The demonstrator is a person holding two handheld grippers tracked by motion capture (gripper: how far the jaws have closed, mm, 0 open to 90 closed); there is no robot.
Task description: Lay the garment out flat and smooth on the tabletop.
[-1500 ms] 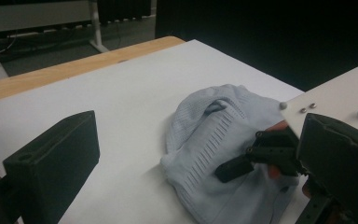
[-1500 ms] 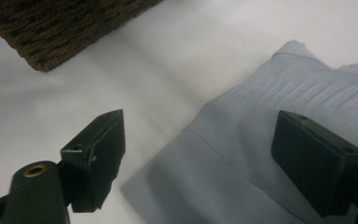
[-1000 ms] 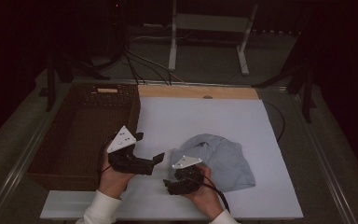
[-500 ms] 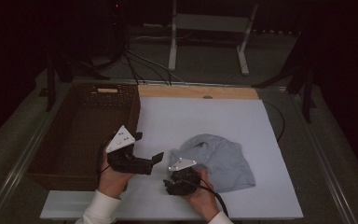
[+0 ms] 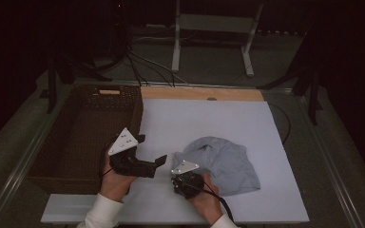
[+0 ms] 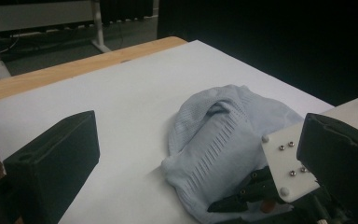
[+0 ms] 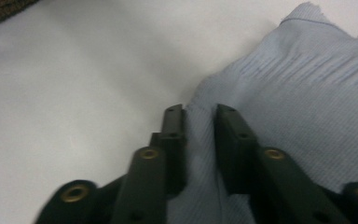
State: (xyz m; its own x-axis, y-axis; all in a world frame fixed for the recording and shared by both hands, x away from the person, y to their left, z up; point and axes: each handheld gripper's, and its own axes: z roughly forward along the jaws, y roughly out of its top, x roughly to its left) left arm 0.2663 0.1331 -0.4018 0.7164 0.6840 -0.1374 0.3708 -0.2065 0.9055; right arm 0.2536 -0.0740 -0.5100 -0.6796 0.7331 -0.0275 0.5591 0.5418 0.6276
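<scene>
A light blue knitted garment [image 5: 223,159] lies crumpled on the white table top [image 5: 209,118], right of centre. My right gripper [image 5: 180,171] is at the garment's near left edge. In the right gripper view its jaws [image 7: 199,121] stand close together with a strip of the blue cloth [image 7: 307,93] between them. My left gripper [image 5: 151,149] is held above the table just left of it, jaws wide open and empty. In the left gripper view the garment [image 6: 223,130] lies ahead, with the right gripper's grey plate [image 6: 286,163] at its near edge.
A brown wicker basket [image 5: 83,137] stands along the left side of the table, close to my left hand. A wooden strip [image 5: 204,93] runs along the table's far edge. Cables and a metal stand sit on the dark floor beyond.
My right gripper has shifted slightly left and forward onto the garment's edge. The left gripper has stayed nearly still.
</scene>
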